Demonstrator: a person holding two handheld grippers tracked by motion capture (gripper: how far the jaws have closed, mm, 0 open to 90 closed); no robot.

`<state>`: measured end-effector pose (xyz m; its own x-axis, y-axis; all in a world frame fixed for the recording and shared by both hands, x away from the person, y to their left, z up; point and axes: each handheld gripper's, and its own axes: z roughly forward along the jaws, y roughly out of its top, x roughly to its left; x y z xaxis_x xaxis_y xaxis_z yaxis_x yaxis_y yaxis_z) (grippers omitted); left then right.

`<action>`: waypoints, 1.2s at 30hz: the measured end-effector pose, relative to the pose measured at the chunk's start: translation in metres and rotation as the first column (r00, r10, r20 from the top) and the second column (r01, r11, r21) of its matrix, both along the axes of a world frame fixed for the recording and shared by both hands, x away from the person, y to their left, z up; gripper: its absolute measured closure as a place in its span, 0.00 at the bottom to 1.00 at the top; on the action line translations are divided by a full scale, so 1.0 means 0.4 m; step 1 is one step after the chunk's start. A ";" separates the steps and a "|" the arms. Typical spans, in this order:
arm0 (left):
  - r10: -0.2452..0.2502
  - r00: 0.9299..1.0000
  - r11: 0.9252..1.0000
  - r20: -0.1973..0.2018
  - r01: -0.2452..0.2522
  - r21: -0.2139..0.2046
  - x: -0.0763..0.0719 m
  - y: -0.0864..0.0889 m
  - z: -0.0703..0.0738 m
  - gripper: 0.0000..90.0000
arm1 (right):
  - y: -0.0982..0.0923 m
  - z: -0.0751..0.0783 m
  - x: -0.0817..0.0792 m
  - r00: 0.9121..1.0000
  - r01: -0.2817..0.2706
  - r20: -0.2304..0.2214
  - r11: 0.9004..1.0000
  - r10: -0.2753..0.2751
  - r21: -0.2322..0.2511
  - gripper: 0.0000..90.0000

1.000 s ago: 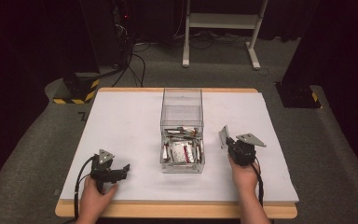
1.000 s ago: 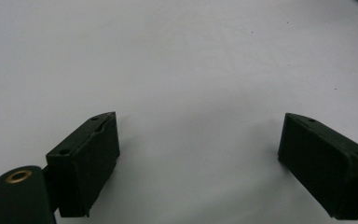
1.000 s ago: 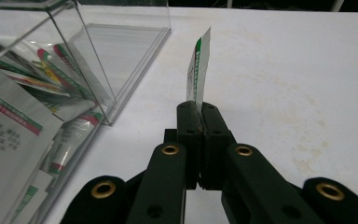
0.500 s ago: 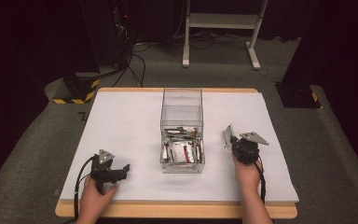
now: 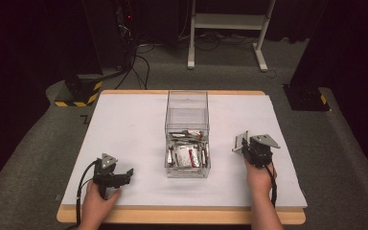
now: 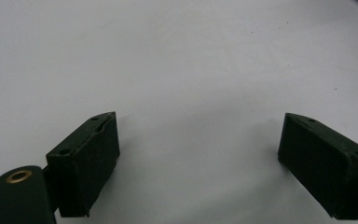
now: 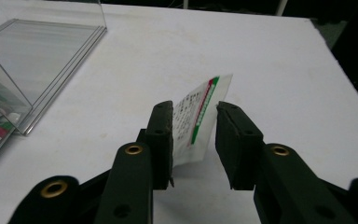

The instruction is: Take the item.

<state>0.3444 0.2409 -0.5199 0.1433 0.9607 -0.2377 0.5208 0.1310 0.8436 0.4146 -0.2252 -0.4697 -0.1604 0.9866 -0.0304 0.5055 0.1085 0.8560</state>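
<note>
Right gripper view shows the right gripper with a small white packet standing between its two black jaws. The jaws have just been opening: the packet leans against the left pad, while a gap shows between it and the right pad, so it is no longer clamped. The packet is flat and oblong. Its long axis runs away from the gripper, and its far end points up and slightly right, toward the far edge of the table. A red and green stripe runs along one long side, with small print beside it.

In the high view the right gripper is over the right part of the table, just right of the clear box, and the packet shows as a pale patch at its left tip. The box holds more packets in its near part.

The left gripper rests near the near left corner, well apart from the box. In the left gripper view its jaws stand wide apart over bare white table, with nothing between them.
</note>
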 end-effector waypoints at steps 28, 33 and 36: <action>-0.007 1.000 1.000 -0.006 0.007 0.005 0.001 0.003 0.001 0.14 | 0.007 0.017 -0.071 0.997 -0.071 0.007 0.996 0.070 0.046 0.64; -0.008 1.000 1.000 -0.007 0.008 0.006 0.001 0.003 0.001 0.14 | 0.029 0.020 -0.087 0.994 -0.112 0.005 0.992 0.112 0.051 0.60; -0.008 1.000 1.000 -0.007 0.009 0.004 0.001 0.003 0.001 0.14 | 0.043 0.019 -0.097 0.991 -0.136 0.001 0.989 0.136 0.057 0.57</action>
<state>0.3448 0.2423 -0.5195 0.1498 0.9605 -0.2347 0.5279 0.1231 0.8404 0.3758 -0.2081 -0.4621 -0.2933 0.9557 0.0259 0.4922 0.1277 0.8611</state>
